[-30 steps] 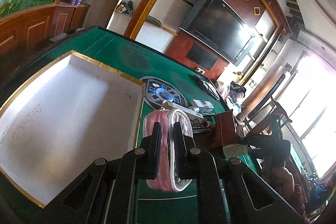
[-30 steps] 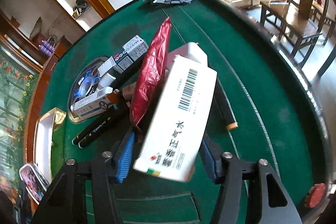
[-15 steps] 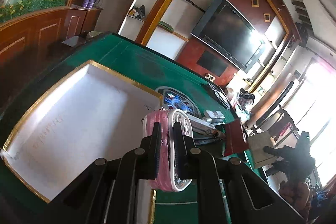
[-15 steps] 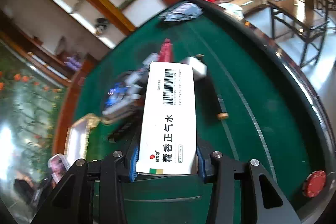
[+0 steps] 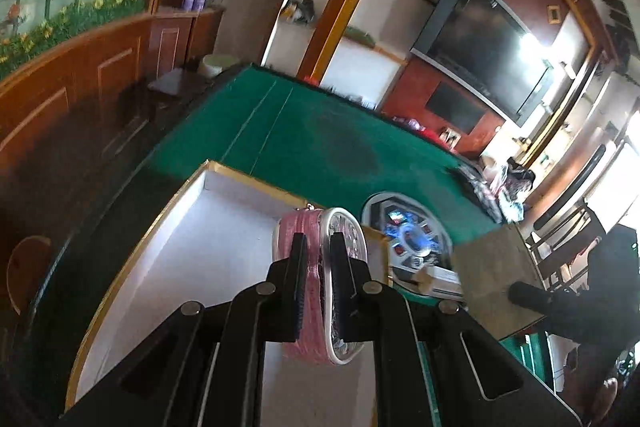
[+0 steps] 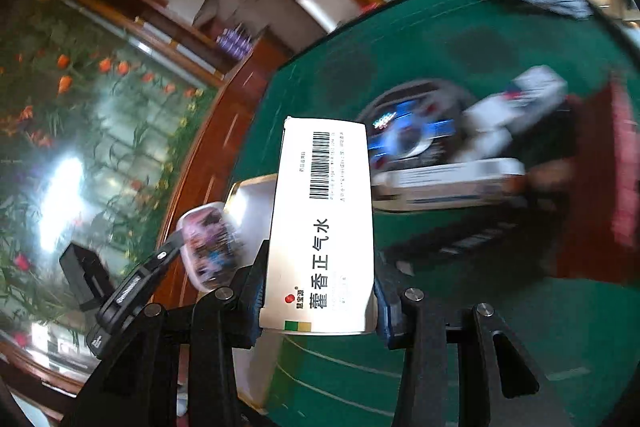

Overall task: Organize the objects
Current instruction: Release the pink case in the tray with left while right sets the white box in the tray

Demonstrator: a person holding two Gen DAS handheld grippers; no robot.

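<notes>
Medicine carton (image 6: 322, 227), white with a barcode and black Chinese lettering, is pinched lengthwise between the blue-padded fingers (image 6: 382, 301) of the right gripper (image 6: 318, 307) and is held up over the green felt desk (image 6: 460, 311). Beyond it on the desk lies a blurred heap of white boxes (image 6: 452, 183) and dark pens, beside a round control panel (image 6: 404, 131) set into the felt.

In the left wrist view, the left gripper (image 5: 318, 287) has its fingers (image 5: 298, 259) pressed on a pink-edged pouch (image 5: 316, 291) with a white rim, which hangs over the right part of a shallow white box with a gold rim (image 5: 240, 173). That box sits on the desk, its white floor bare where it shows. The same pouch appears in the right wrist view (image 6: 210, 245), just left of the carton and above the box's near corner (image 6: 250, 187). To the right of the box, the panel glows blue (image 5: 408, 239). A dark television (image 5: 486, 45) hangs on the far wall.
</notes>
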